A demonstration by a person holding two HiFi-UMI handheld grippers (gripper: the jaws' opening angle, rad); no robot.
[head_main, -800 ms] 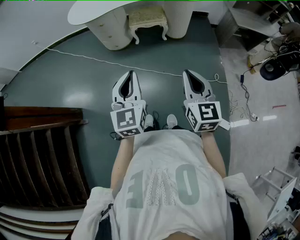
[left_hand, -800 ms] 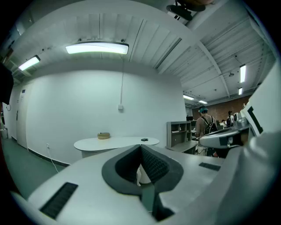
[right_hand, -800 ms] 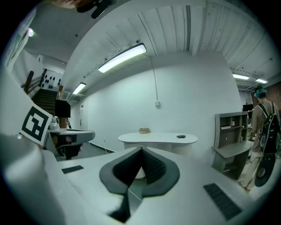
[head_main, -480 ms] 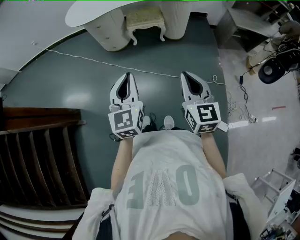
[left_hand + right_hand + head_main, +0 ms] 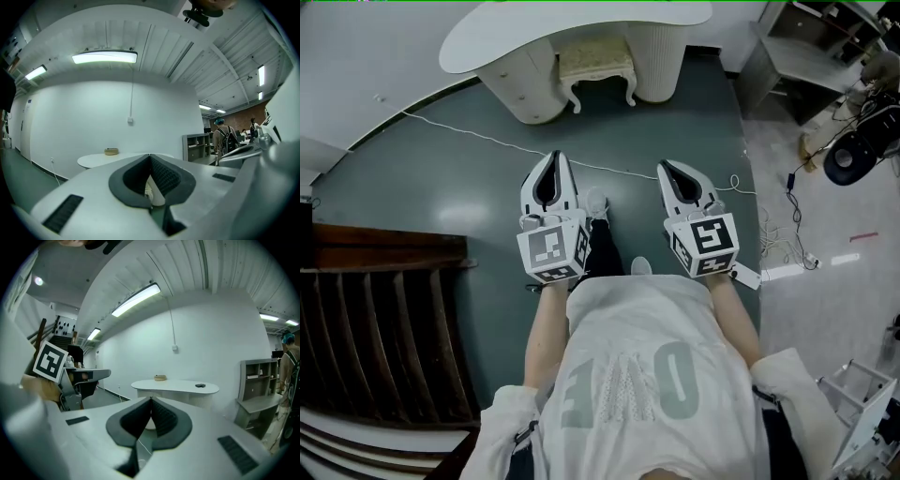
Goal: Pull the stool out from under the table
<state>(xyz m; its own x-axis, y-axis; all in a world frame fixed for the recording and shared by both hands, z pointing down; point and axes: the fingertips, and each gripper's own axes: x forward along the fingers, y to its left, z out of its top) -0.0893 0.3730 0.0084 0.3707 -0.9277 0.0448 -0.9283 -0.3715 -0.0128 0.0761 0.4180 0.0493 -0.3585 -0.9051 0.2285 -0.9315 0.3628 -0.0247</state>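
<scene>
The left gripper (image 5: 554, 157) and the right gripper (image 5: 664, 166) are held side by side at waist height in front of the person, each with its jaws pressed together on nothing. Both point forward and nearly level, and one shoe (image 5: 596, 202) shows between them. Beyond the tips lies open dark floor (image 5: 441, 187), crossed by a thin white cable (image 5: 487, 141). Farther on, well apart from both grippers, stands the white table (image 5: 487, 42). The pale stool (image 5: 596, 61) is tucked between the table's two rounded bases, its back part under the top and its front edge and curved legs facing the person. The stool lies straight ahead, roughly between the lines of the two grippers and a little closer to the left one's. Its long side runs left to right, across the line of approach, so either gripper could reach that front edge once the person has walked up and opened the jaws.
</scene>
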